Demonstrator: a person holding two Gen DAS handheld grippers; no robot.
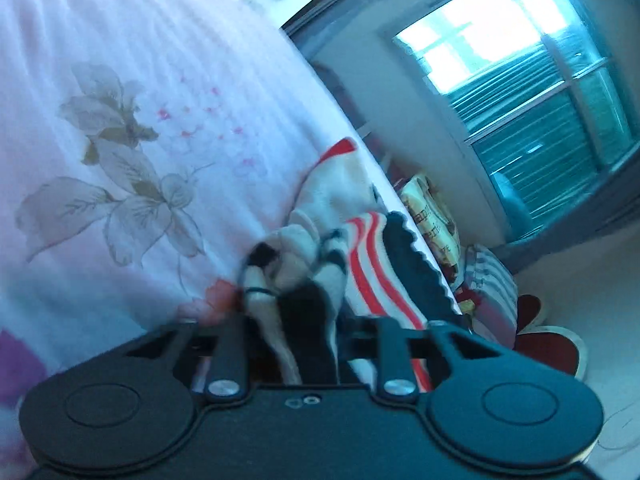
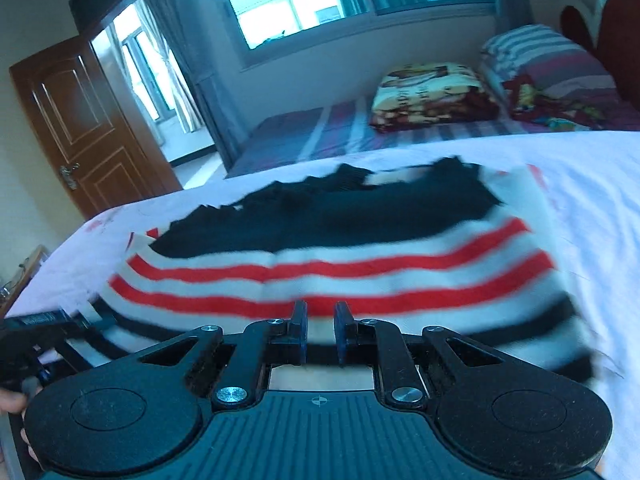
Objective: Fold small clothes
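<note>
Gripping soft striped knit garment (image 2: 336, 264)

Striped knit garment (image 2: 340, 268) (red, white, black) flat on bed

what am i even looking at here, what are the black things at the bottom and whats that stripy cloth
These are two handheld grippers, one in each of a person's hands, each with a camera looking out along its two fingers. The black shapes at the bottom are the grippers' own bodies.

The left camera shows the left gripper with bunched cloth between its fingers, so it seems to be gripping the striped garment. The right camera shows the right gripper, fingers close together at the near edge of that garment; whether it pinches cloth is unclear.

The red, white and black garment lies on a white floral bedsheet.
</note>
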